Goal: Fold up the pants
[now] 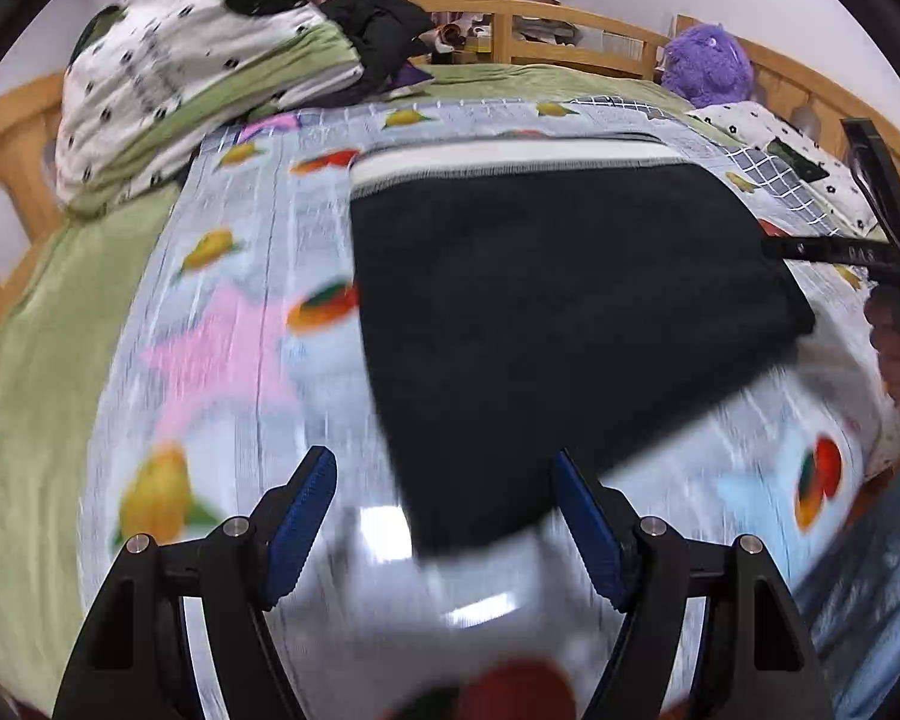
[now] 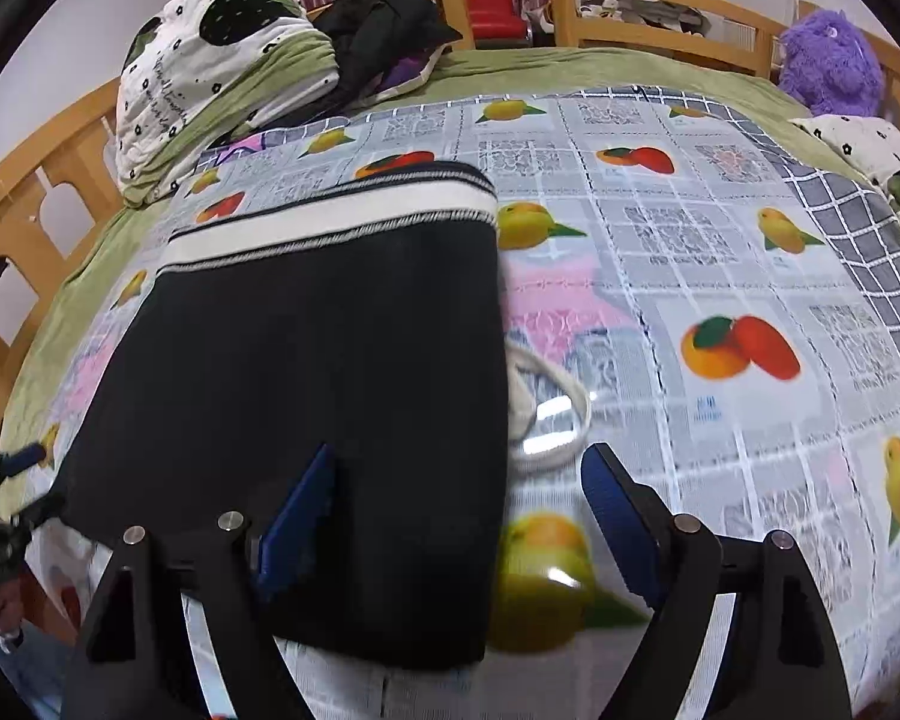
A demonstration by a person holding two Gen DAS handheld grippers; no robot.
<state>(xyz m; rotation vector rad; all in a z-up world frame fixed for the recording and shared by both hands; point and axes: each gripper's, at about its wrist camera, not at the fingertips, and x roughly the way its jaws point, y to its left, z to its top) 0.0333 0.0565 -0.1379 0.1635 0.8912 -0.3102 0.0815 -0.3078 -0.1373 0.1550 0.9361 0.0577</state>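
The black pants [image 1: 546,312] lie folded flat on the fruit-print sheet [image 1: 222,312], white waistband at the far edge. They also show in the right wrist view [image 2: 330,396], with a white drawstring loop [image 2: 546,414] sticking out at their right side. My left gripper [image 1: 444,516] is open and empty, just above the near left corner of the pants. My right gripper [image 2: 462,510] is open and empty over the near right edge of the pants. The right gripper also shows at the right edge of the left wrist view [image 1: 870,240].
A rolled white and green quilt [image 1: 198,72] and dark clothes [image 1: 384,30] lie at the far left of the bed. A purple plush toy [image 1: 708,60] sits at the far right. A wooden bed rail [image 2: 630,6] runs around the bed.
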